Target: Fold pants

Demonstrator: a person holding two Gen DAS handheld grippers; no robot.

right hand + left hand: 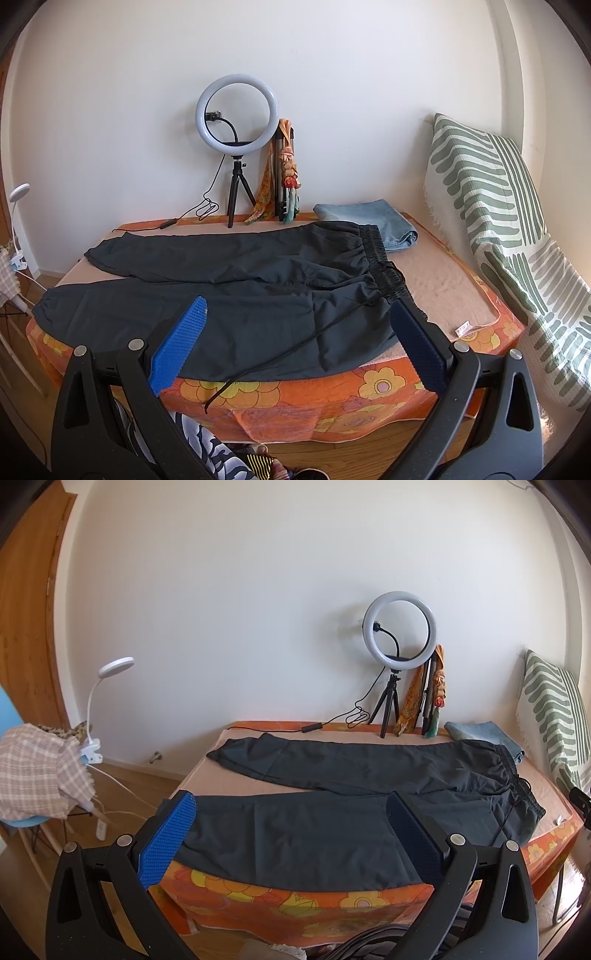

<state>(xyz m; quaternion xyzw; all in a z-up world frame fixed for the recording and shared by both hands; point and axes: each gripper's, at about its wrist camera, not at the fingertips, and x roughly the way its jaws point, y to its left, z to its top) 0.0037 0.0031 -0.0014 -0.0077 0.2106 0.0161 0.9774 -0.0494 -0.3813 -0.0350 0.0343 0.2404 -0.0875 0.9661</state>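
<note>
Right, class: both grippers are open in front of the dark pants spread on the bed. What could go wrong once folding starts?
1. The drawstring trails off the pants over the bed's front edge; it may snag on the right gripper.
2. The near leg overhangs that edge, so a pull from the left gripper might slide the pants off.
3. The far leg lies close to the ring light; a wide sweep could tip it.

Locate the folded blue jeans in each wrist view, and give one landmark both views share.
Left wrist: the folded blue jeans lie right of centre at the far end of the bed, behind the waistband of the black pants.
Right wrist: the jeans sit just right of centre, beyond the waistband.
Shared landmark: the ring light on its tripod, left of the jeans.
</note>
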